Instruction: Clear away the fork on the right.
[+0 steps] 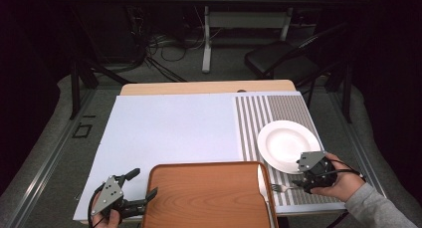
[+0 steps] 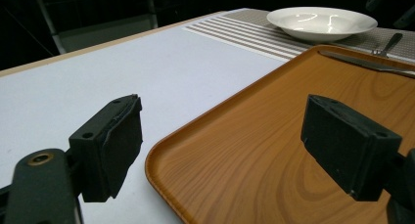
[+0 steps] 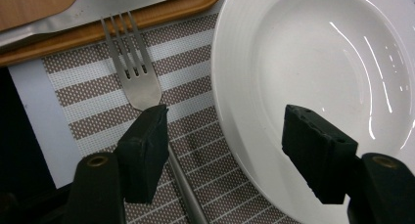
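Note:
A wooden tray lies at the table's front edge, with a knife along its right rim. A white plate sits on a striped placemat, and a fork lies between plate and tray. My left gripper is open at the tray's left front corner. In the left gripper view its open jaws straddle the tray's rim. My right gripper is open over the fork's handle. In the right gripper view one jaw covers the fork and the other hangs over the plate.
A pale sheet covers the left and middle of the table. Beyond the far edge stand a black chair and a desk frame with cables on the floor. The knife rests on the tray edge.

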Motion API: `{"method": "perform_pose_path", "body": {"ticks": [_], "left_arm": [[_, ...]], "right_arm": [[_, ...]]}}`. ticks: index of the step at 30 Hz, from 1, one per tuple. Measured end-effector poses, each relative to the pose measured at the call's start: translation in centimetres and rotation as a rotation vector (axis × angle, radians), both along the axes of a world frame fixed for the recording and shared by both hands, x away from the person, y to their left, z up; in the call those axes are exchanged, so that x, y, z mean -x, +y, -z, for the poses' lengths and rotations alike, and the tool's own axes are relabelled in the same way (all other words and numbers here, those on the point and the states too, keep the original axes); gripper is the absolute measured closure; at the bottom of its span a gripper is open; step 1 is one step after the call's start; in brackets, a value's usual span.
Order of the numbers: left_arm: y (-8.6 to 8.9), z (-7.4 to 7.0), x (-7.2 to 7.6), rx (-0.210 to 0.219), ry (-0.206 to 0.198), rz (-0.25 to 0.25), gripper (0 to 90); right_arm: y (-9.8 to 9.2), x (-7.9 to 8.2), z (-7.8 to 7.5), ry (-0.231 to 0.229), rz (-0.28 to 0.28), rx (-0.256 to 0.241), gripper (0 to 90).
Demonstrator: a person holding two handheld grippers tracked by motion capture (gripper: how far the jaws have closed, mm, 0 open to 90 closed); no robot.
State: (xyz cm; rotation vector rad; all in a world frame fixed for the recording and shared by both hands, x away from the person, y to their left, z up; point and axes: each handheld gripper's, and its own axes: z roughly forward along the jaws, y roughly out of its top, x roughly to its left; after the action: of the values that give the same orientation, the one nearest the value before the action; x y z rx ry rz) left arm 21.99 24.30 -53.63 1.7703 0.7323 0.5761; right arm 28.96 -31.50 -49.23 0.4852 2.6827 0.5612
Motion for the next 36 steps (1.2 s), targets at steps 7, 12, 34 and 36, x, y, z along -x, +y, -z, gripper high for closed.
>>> {"method": "perform_pose_path", "body": {"ticks": [7, 12, 34, 36], "left_arm": [[0.0, 0.0, 0.0, 0.0, 0.001, 0.001, 15.9], [0.0, 0.0, 0.0, 0.0, 0.002, 0.0, 15.9], [0.0, 0.0, 0.0, -0.001, 0.003, 0.0, 15.9], [0.0, 0.0, 0.0, -0.001, 0.003, 0.0, 15.9]], "right_arm": [[-0.3, -0.3, -0.1, 0.017, -0.003, 0.024, 42.7], [-0.4, -0.3, 0.2, 0.051, -0.008, 0.05, 47.4], [1.4, 0.8, 1.5, 0.053, -0.173, 0.18, 65.7], [1.6, 0.8, 1.6, 0.056, -0.192, 0.19, 66.4]]}}
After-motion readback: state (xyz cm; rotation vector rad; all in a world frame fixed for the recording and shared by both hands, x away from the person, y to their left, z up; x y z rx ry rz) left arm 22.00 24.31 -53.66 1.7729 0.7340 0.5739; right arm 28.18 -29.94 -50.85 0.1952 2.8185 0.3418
